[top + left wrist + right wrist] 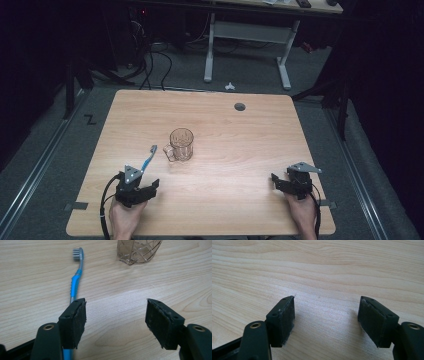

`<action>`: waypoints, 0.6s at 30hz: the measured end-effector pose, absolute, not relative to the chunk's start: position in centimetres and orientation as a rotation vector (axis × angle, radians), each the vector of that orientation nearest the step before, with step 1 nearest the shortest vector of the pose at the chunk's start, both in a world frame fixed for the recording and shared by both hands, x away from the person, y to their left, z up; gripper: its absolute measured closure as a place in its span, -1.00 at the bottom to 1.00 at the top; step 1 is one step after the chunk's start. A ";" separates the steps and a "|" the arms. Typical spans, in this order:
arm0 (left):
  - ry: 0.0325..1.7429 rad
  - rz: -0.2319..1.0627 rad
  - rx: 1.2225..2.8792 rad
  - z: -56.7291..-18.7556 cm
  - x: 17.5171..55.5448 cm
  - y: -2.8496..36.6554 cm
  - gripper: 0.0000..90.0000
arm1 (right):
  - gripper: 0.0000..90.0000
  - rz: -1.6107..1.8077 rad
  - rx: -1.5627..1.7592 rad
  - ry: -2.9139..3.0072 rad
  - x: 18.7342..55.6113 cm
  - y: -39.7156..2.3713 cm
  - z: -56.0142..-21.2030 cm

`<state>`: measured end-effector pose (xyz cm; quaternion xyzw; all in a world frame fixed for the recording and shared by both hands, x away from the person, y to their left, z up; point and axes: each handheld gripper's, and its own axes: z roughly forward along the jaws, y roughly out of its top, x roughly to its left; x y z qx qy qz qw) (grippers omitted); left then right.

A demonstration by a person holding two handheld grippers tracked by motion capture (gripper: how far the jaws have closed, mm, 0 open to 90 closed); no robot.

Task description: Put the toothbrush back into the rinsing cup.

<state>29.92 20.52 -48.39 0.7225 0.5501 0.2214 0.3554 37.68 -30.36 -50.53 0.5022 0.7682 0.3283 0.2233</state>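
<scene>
A blue and grey toothbrush [148, 158] lies flat on the wooden table [240, 135], bristle end pointing away from me. Just right of its head stands a clear patterned glass mug [181, 144], upright, handle toward the brush. My left gripper [141, 187] rests at the front left of the table, open, with the brush's handle end under its left jaw. In the left gripper view the toothbrush [76, 281] runs up from beneath that jaw and the mug's base [137, 251] sits at the top; left gripper [116, 315]. My right gripper [285, 184] rests open at the front right, over bare wood [327, 312].
A round cable hole [240, 106] sits near the table's far edge. Beyond the table are a white desk frame [250, 35] and cables on the grey floor. Metal rails run along both sides of the table.
</scene>
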 end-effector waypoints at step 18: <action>1.477 0.595 1.868 -47.3 30.2 22.8 -0.20 | -0.33 0.906 1.386 2.122 37.7 -30.4 -50.5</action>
